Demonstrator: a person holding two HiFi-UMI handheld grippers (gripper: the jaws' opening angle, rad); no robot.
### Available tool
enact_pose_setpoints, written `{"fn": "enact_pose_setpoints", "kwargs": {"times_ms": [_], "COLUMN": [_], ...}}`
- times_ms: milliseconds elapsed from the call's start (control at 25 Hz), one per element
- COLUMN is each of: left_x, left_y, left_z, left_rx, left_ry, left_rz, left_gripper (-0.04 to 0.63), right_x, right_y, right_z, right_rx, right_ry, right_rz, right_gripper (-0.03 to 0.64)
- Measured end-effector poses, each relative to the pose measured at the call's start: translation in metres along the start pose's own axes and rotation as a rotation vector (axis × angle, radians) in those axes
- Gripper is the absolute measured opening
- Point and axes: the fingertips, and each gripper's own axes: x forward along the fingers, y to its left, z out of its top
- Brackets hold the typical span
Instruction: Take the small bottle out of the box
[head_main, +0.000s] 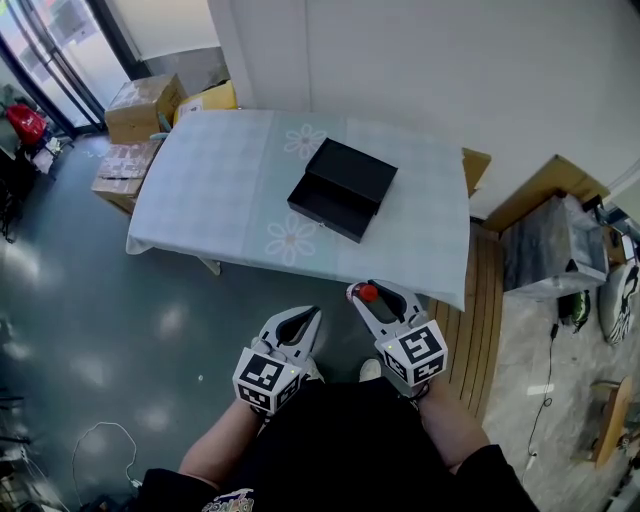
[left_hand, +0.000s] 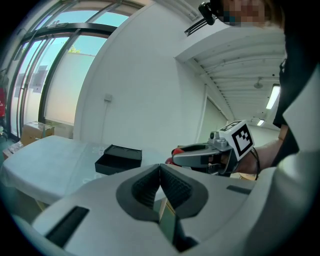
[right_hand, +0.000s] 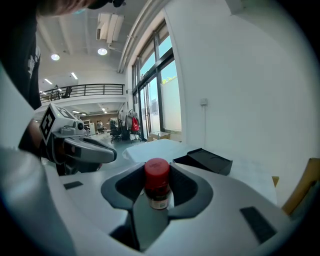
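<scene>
We hold the small bottle (right_hand: 157, 186) in the right gripper (right_hand: 157, 172). Its two jaws pinch the bottle from both sides, just under the red cap (right_hand: 157, 169). The long axis of the bottle stands upright, across the direction of the jaws, and the cap points up, toward our head. The bottle is in the air, outside the box (head_main: 343, 187), in front of the near edge of the table (head_main: 200, 190) and close to its near right corner.

The left gripper (head_main: 305, 316) is beside the right one, also in front of the near edge. Its jaws are pressed together and nothing is between them.

The black box lies open on the right half of the table, turned at an angle to the edges. Some cardboard boxes (head_main: 143, 105) stand on the floor (head_main: 90, 300) by the far left corner.
</scene>
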Motion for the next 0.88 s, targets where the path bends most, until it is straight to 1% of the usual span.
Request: {"fn": "enact_pose_setpoints", "kwargs": {"times_ms": [240, 440, 760, 880], "left_x": [0.010, 0.019, 0.028, 0.032], "left_y": [-0.027, -0.041, -0.059, -0.064], "left_z": [-0.003, -0.004, -0.007, -0.010], "left_rx": [-0.006, -0.024, -0.034, -0.034], "left_ry": [-0.005, -0.015, -0.016, -0.013], "left_rz": [0.044, 0.089, 0.137, 0.144], "left_gripper": [0.028, 0.028, 0.028, 0.028], "right_x": [-0.020, -0.032, -0.046, -0.050], "right_y": [-0.010, -0.016, -0.026, -0.029], "right_z": [-0.001, -0.004, -0.012, -0.015], "right_rx": [-0.022, -0.041, -0.039, -0.042], "right_ry": [-0.006, -0.012, -0.016, -0.015], "right_rz": [0.060, 0.103, 0.149, 0.159], "right_gripper": [0.164, 0.164, 0.164, 0.164]}}
